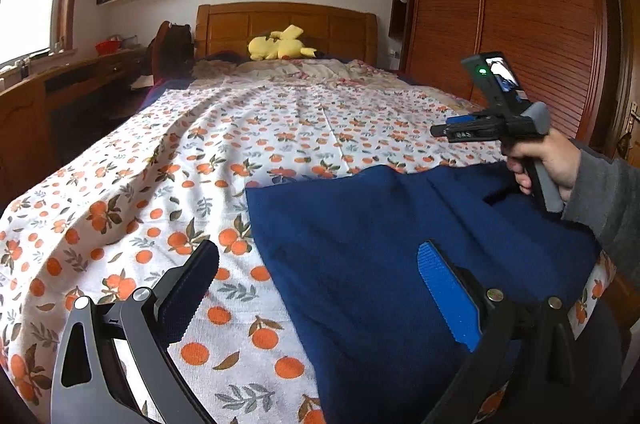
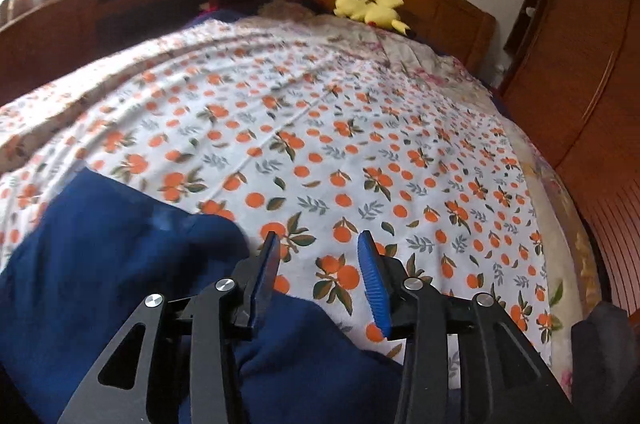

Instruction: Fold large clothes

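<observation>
A dark blue garment lies flat on the near end of a bed covered with an orange-print sheet. My left gripper is wide open and empty, hovering above the garment's left edge. My right gripper shows in the left wrist view, held by a hand above the garment's far right corner. In the right wrist view the right gripper is open and empty, above the sheet just beyond the garment, which fills the lower left.
A yellow plush toy lies by the wooden headboard. A wooden wardrobe stands along the bed's right side. A wooden desk runs under the window at left.
</observation>
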The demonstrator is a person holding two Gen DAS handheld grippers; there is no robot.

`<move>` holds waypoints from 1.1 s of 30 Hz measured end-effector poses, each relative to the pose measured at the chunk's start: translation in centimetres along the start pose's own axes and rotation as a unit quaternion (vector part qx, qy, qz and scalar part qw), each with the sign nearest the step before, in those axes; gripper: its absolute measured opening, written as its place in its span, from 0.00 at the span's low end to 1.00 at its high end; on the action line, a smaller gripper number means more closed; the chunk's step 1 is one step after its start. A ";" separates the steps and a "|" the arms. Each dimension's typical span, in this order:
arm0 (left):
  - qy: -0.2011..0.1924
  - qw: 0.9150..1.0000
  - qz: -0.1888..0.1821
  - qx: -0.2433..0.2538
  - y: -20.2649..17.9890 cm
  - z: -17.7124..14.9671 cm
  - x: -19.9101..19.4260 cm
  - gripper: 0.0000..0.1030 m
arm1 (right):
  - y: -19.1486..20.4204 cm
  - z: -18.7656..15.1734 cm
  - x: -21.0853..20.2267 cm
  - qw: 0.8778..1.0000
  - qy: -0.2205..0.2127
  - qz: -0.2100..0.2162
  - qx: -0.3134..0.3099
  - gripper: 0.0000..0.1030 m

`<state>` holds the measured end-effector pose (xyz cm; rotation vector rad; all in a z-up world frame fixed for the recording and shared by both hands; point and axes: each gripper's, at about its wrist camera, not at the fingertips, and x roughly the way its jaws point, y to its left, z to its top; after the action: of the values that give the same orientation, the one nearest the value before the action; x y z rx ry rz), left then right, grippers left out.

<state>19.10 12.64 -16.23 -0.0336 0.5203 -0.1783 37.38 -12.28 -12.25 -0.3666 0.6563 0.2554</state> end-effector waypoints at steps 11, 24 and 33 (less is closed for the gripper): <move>-0.026 0.998 -0.054 0.017 -5.3 2.0 0.4 0.97 | -3.3 -5.6 -7.4 0.999 0.002 -0.004 -0.042 0.67; 0.009 0.994 -0.091 0.058 -11.7 0.2 4.6 0.97 | -12.0 -10.0 -6.6 0.998 0.058 -0.012 0.028 0.68; 0.031 0.994 -0.090 0.057 -11.4 -0.7 6.0 0.97 | -9.5 -9.4 -2.4 0.993 0.108 0.053 0.017 0.68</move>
<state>22.06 0.41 -18.88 0.0372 0.5691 -0.3853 33.66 -24.98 -15.21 -0.3300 0.8930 0.3092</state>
